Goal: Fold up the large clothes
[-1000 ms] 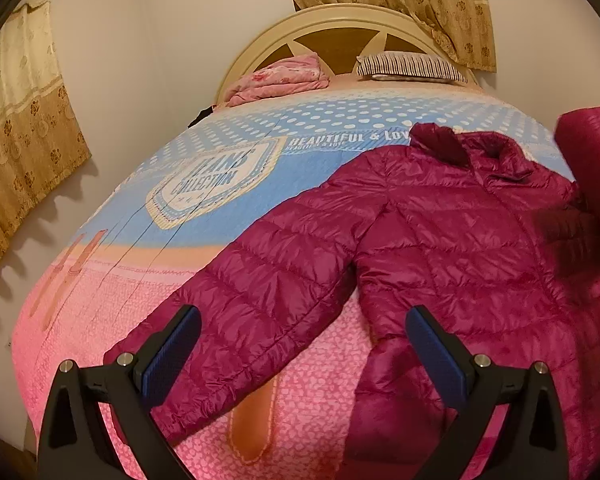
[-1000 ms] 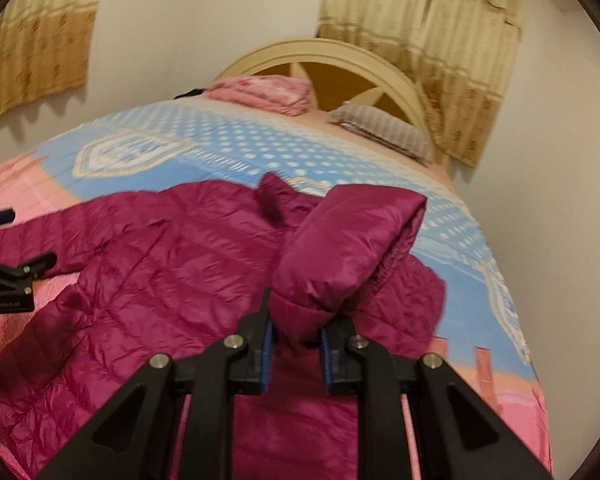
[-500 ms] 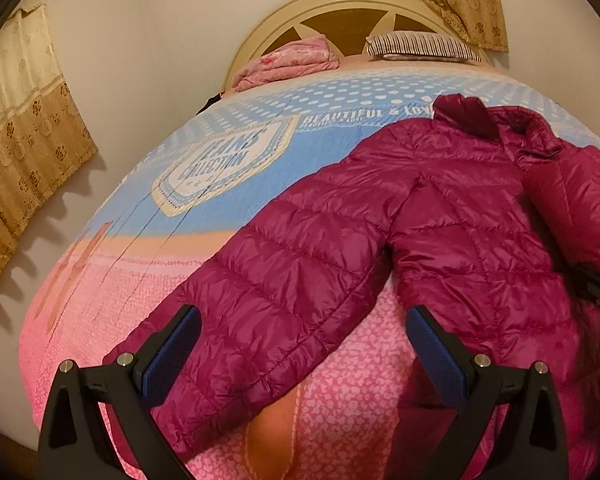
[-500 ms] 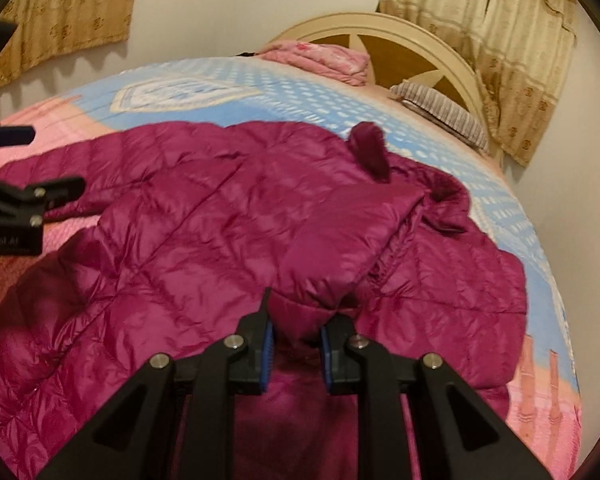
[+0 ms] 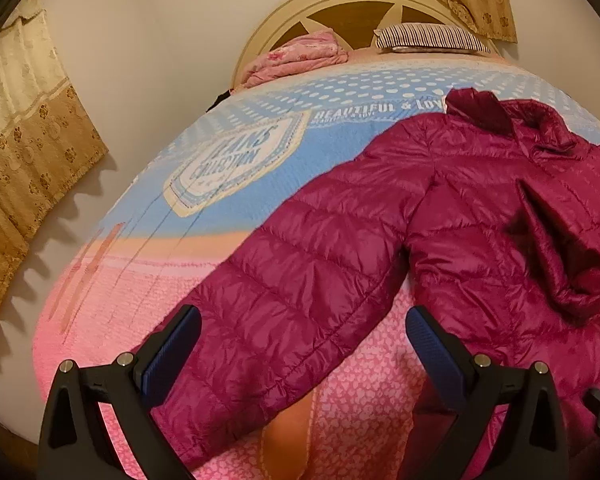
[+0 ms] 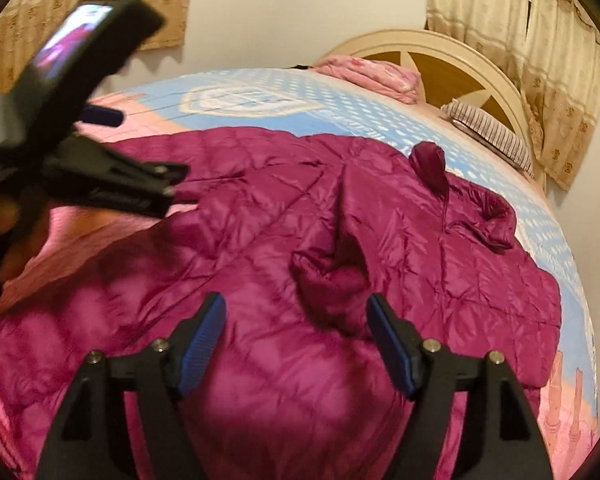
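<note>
A magenta quilted puffer jacket (image 5: 472, 232) lies spread on the bed. Its one sleeve (image 5: 284, 304) stretches out flat toward the bed's near left. The other sleeve (image 6: 340, 268) lies folded across the jacket's body, its cuff just beyond my right gripper (image 6: 296, 336), which is open and holds nothing. That folded sleeve also shows in the left wrist view (image 5: 568, 256). My left gripper (image 5: 304, 344) is open and empty, hovering above the outstretched sleeve. It also shows from the side in the right wrist view (image 6: 112, 180), at the left.
The bed (image 5: 112, 292) has a pink and blue printed cover. A folded pink blanket (image 5: 296, 58) and a striped pillow (image 5: 432, 38) lie by the cream headboard (image 5: 364, 4). Curtains (image 5: 24, 152) hang on the left wall and behind the headboard.
My right gripper laid the sleeve across the jacket's body, opened and let it go. My left gripper moved closer over the outstretched sleeve, still open.
</note>
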